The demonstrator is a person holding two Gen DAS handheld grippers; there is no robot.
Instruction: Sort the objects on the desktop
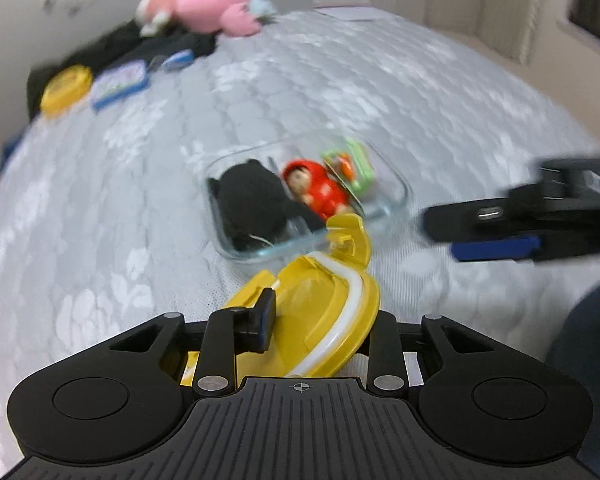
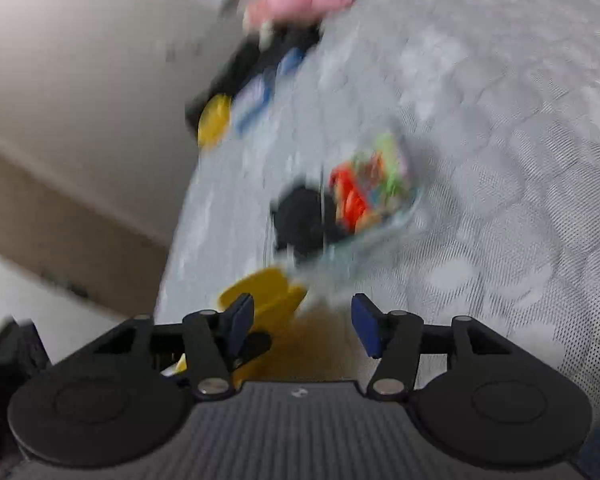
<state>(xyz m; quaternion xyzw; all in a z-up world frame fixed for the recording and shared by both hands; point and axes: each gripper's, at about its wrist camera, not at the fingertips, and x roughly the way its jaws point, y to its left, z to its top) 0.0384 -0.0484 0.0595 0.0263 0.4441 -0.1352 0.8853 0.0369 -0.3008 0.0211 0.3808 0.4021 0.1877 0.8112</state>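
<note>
Left wrist footage is filled at the bottom by the left gripper (image 1: pixel 320 320), which is clamped on a yellow container lid (image 1: pixel 320 312) with a white seal ring and a raised latch tab; the lid is held tilted, its far end just beside the near wall of a clear glass container (image 1: pixel 396 196). The container rests on a grey quilted mattress (image 1: pixel 420 92), and inside it are seen a black plush toy (image 1: pixel 252 200), a small figure in a red hooded suit (image 1: pixel 320 192) and a green toy (image 1: pixel 356 168), packed side by side. At the right edge, the right gripper (image 1: pixel 460 232) is seen from the side, blurred, with one blue pad visible, near the container but apart from it. Far back on the left lie a second yellow lid (image 1: pixel 66 90), a blue-rimmed rectangular lid (image 1: pixel 120 84), dark cloth (image 1: pixel 112 48) and a pink plush toy (image 1: pixel 212 2). In the heavily blurred right wrist view, the right gripper (image 2: pixel 304 324) is shown with its blue pads (image 2: pixel 366 330) spread wide and nothing between them. Ahead of it the yellow container lid (image 2: pixel 268 292) is made out at the near corner of the glass container (image 2: pixel 404 216), whose contents appear only as black, red and green smears. A bare wall (image 2: pixel 80 60) is seen on the left.
</note>
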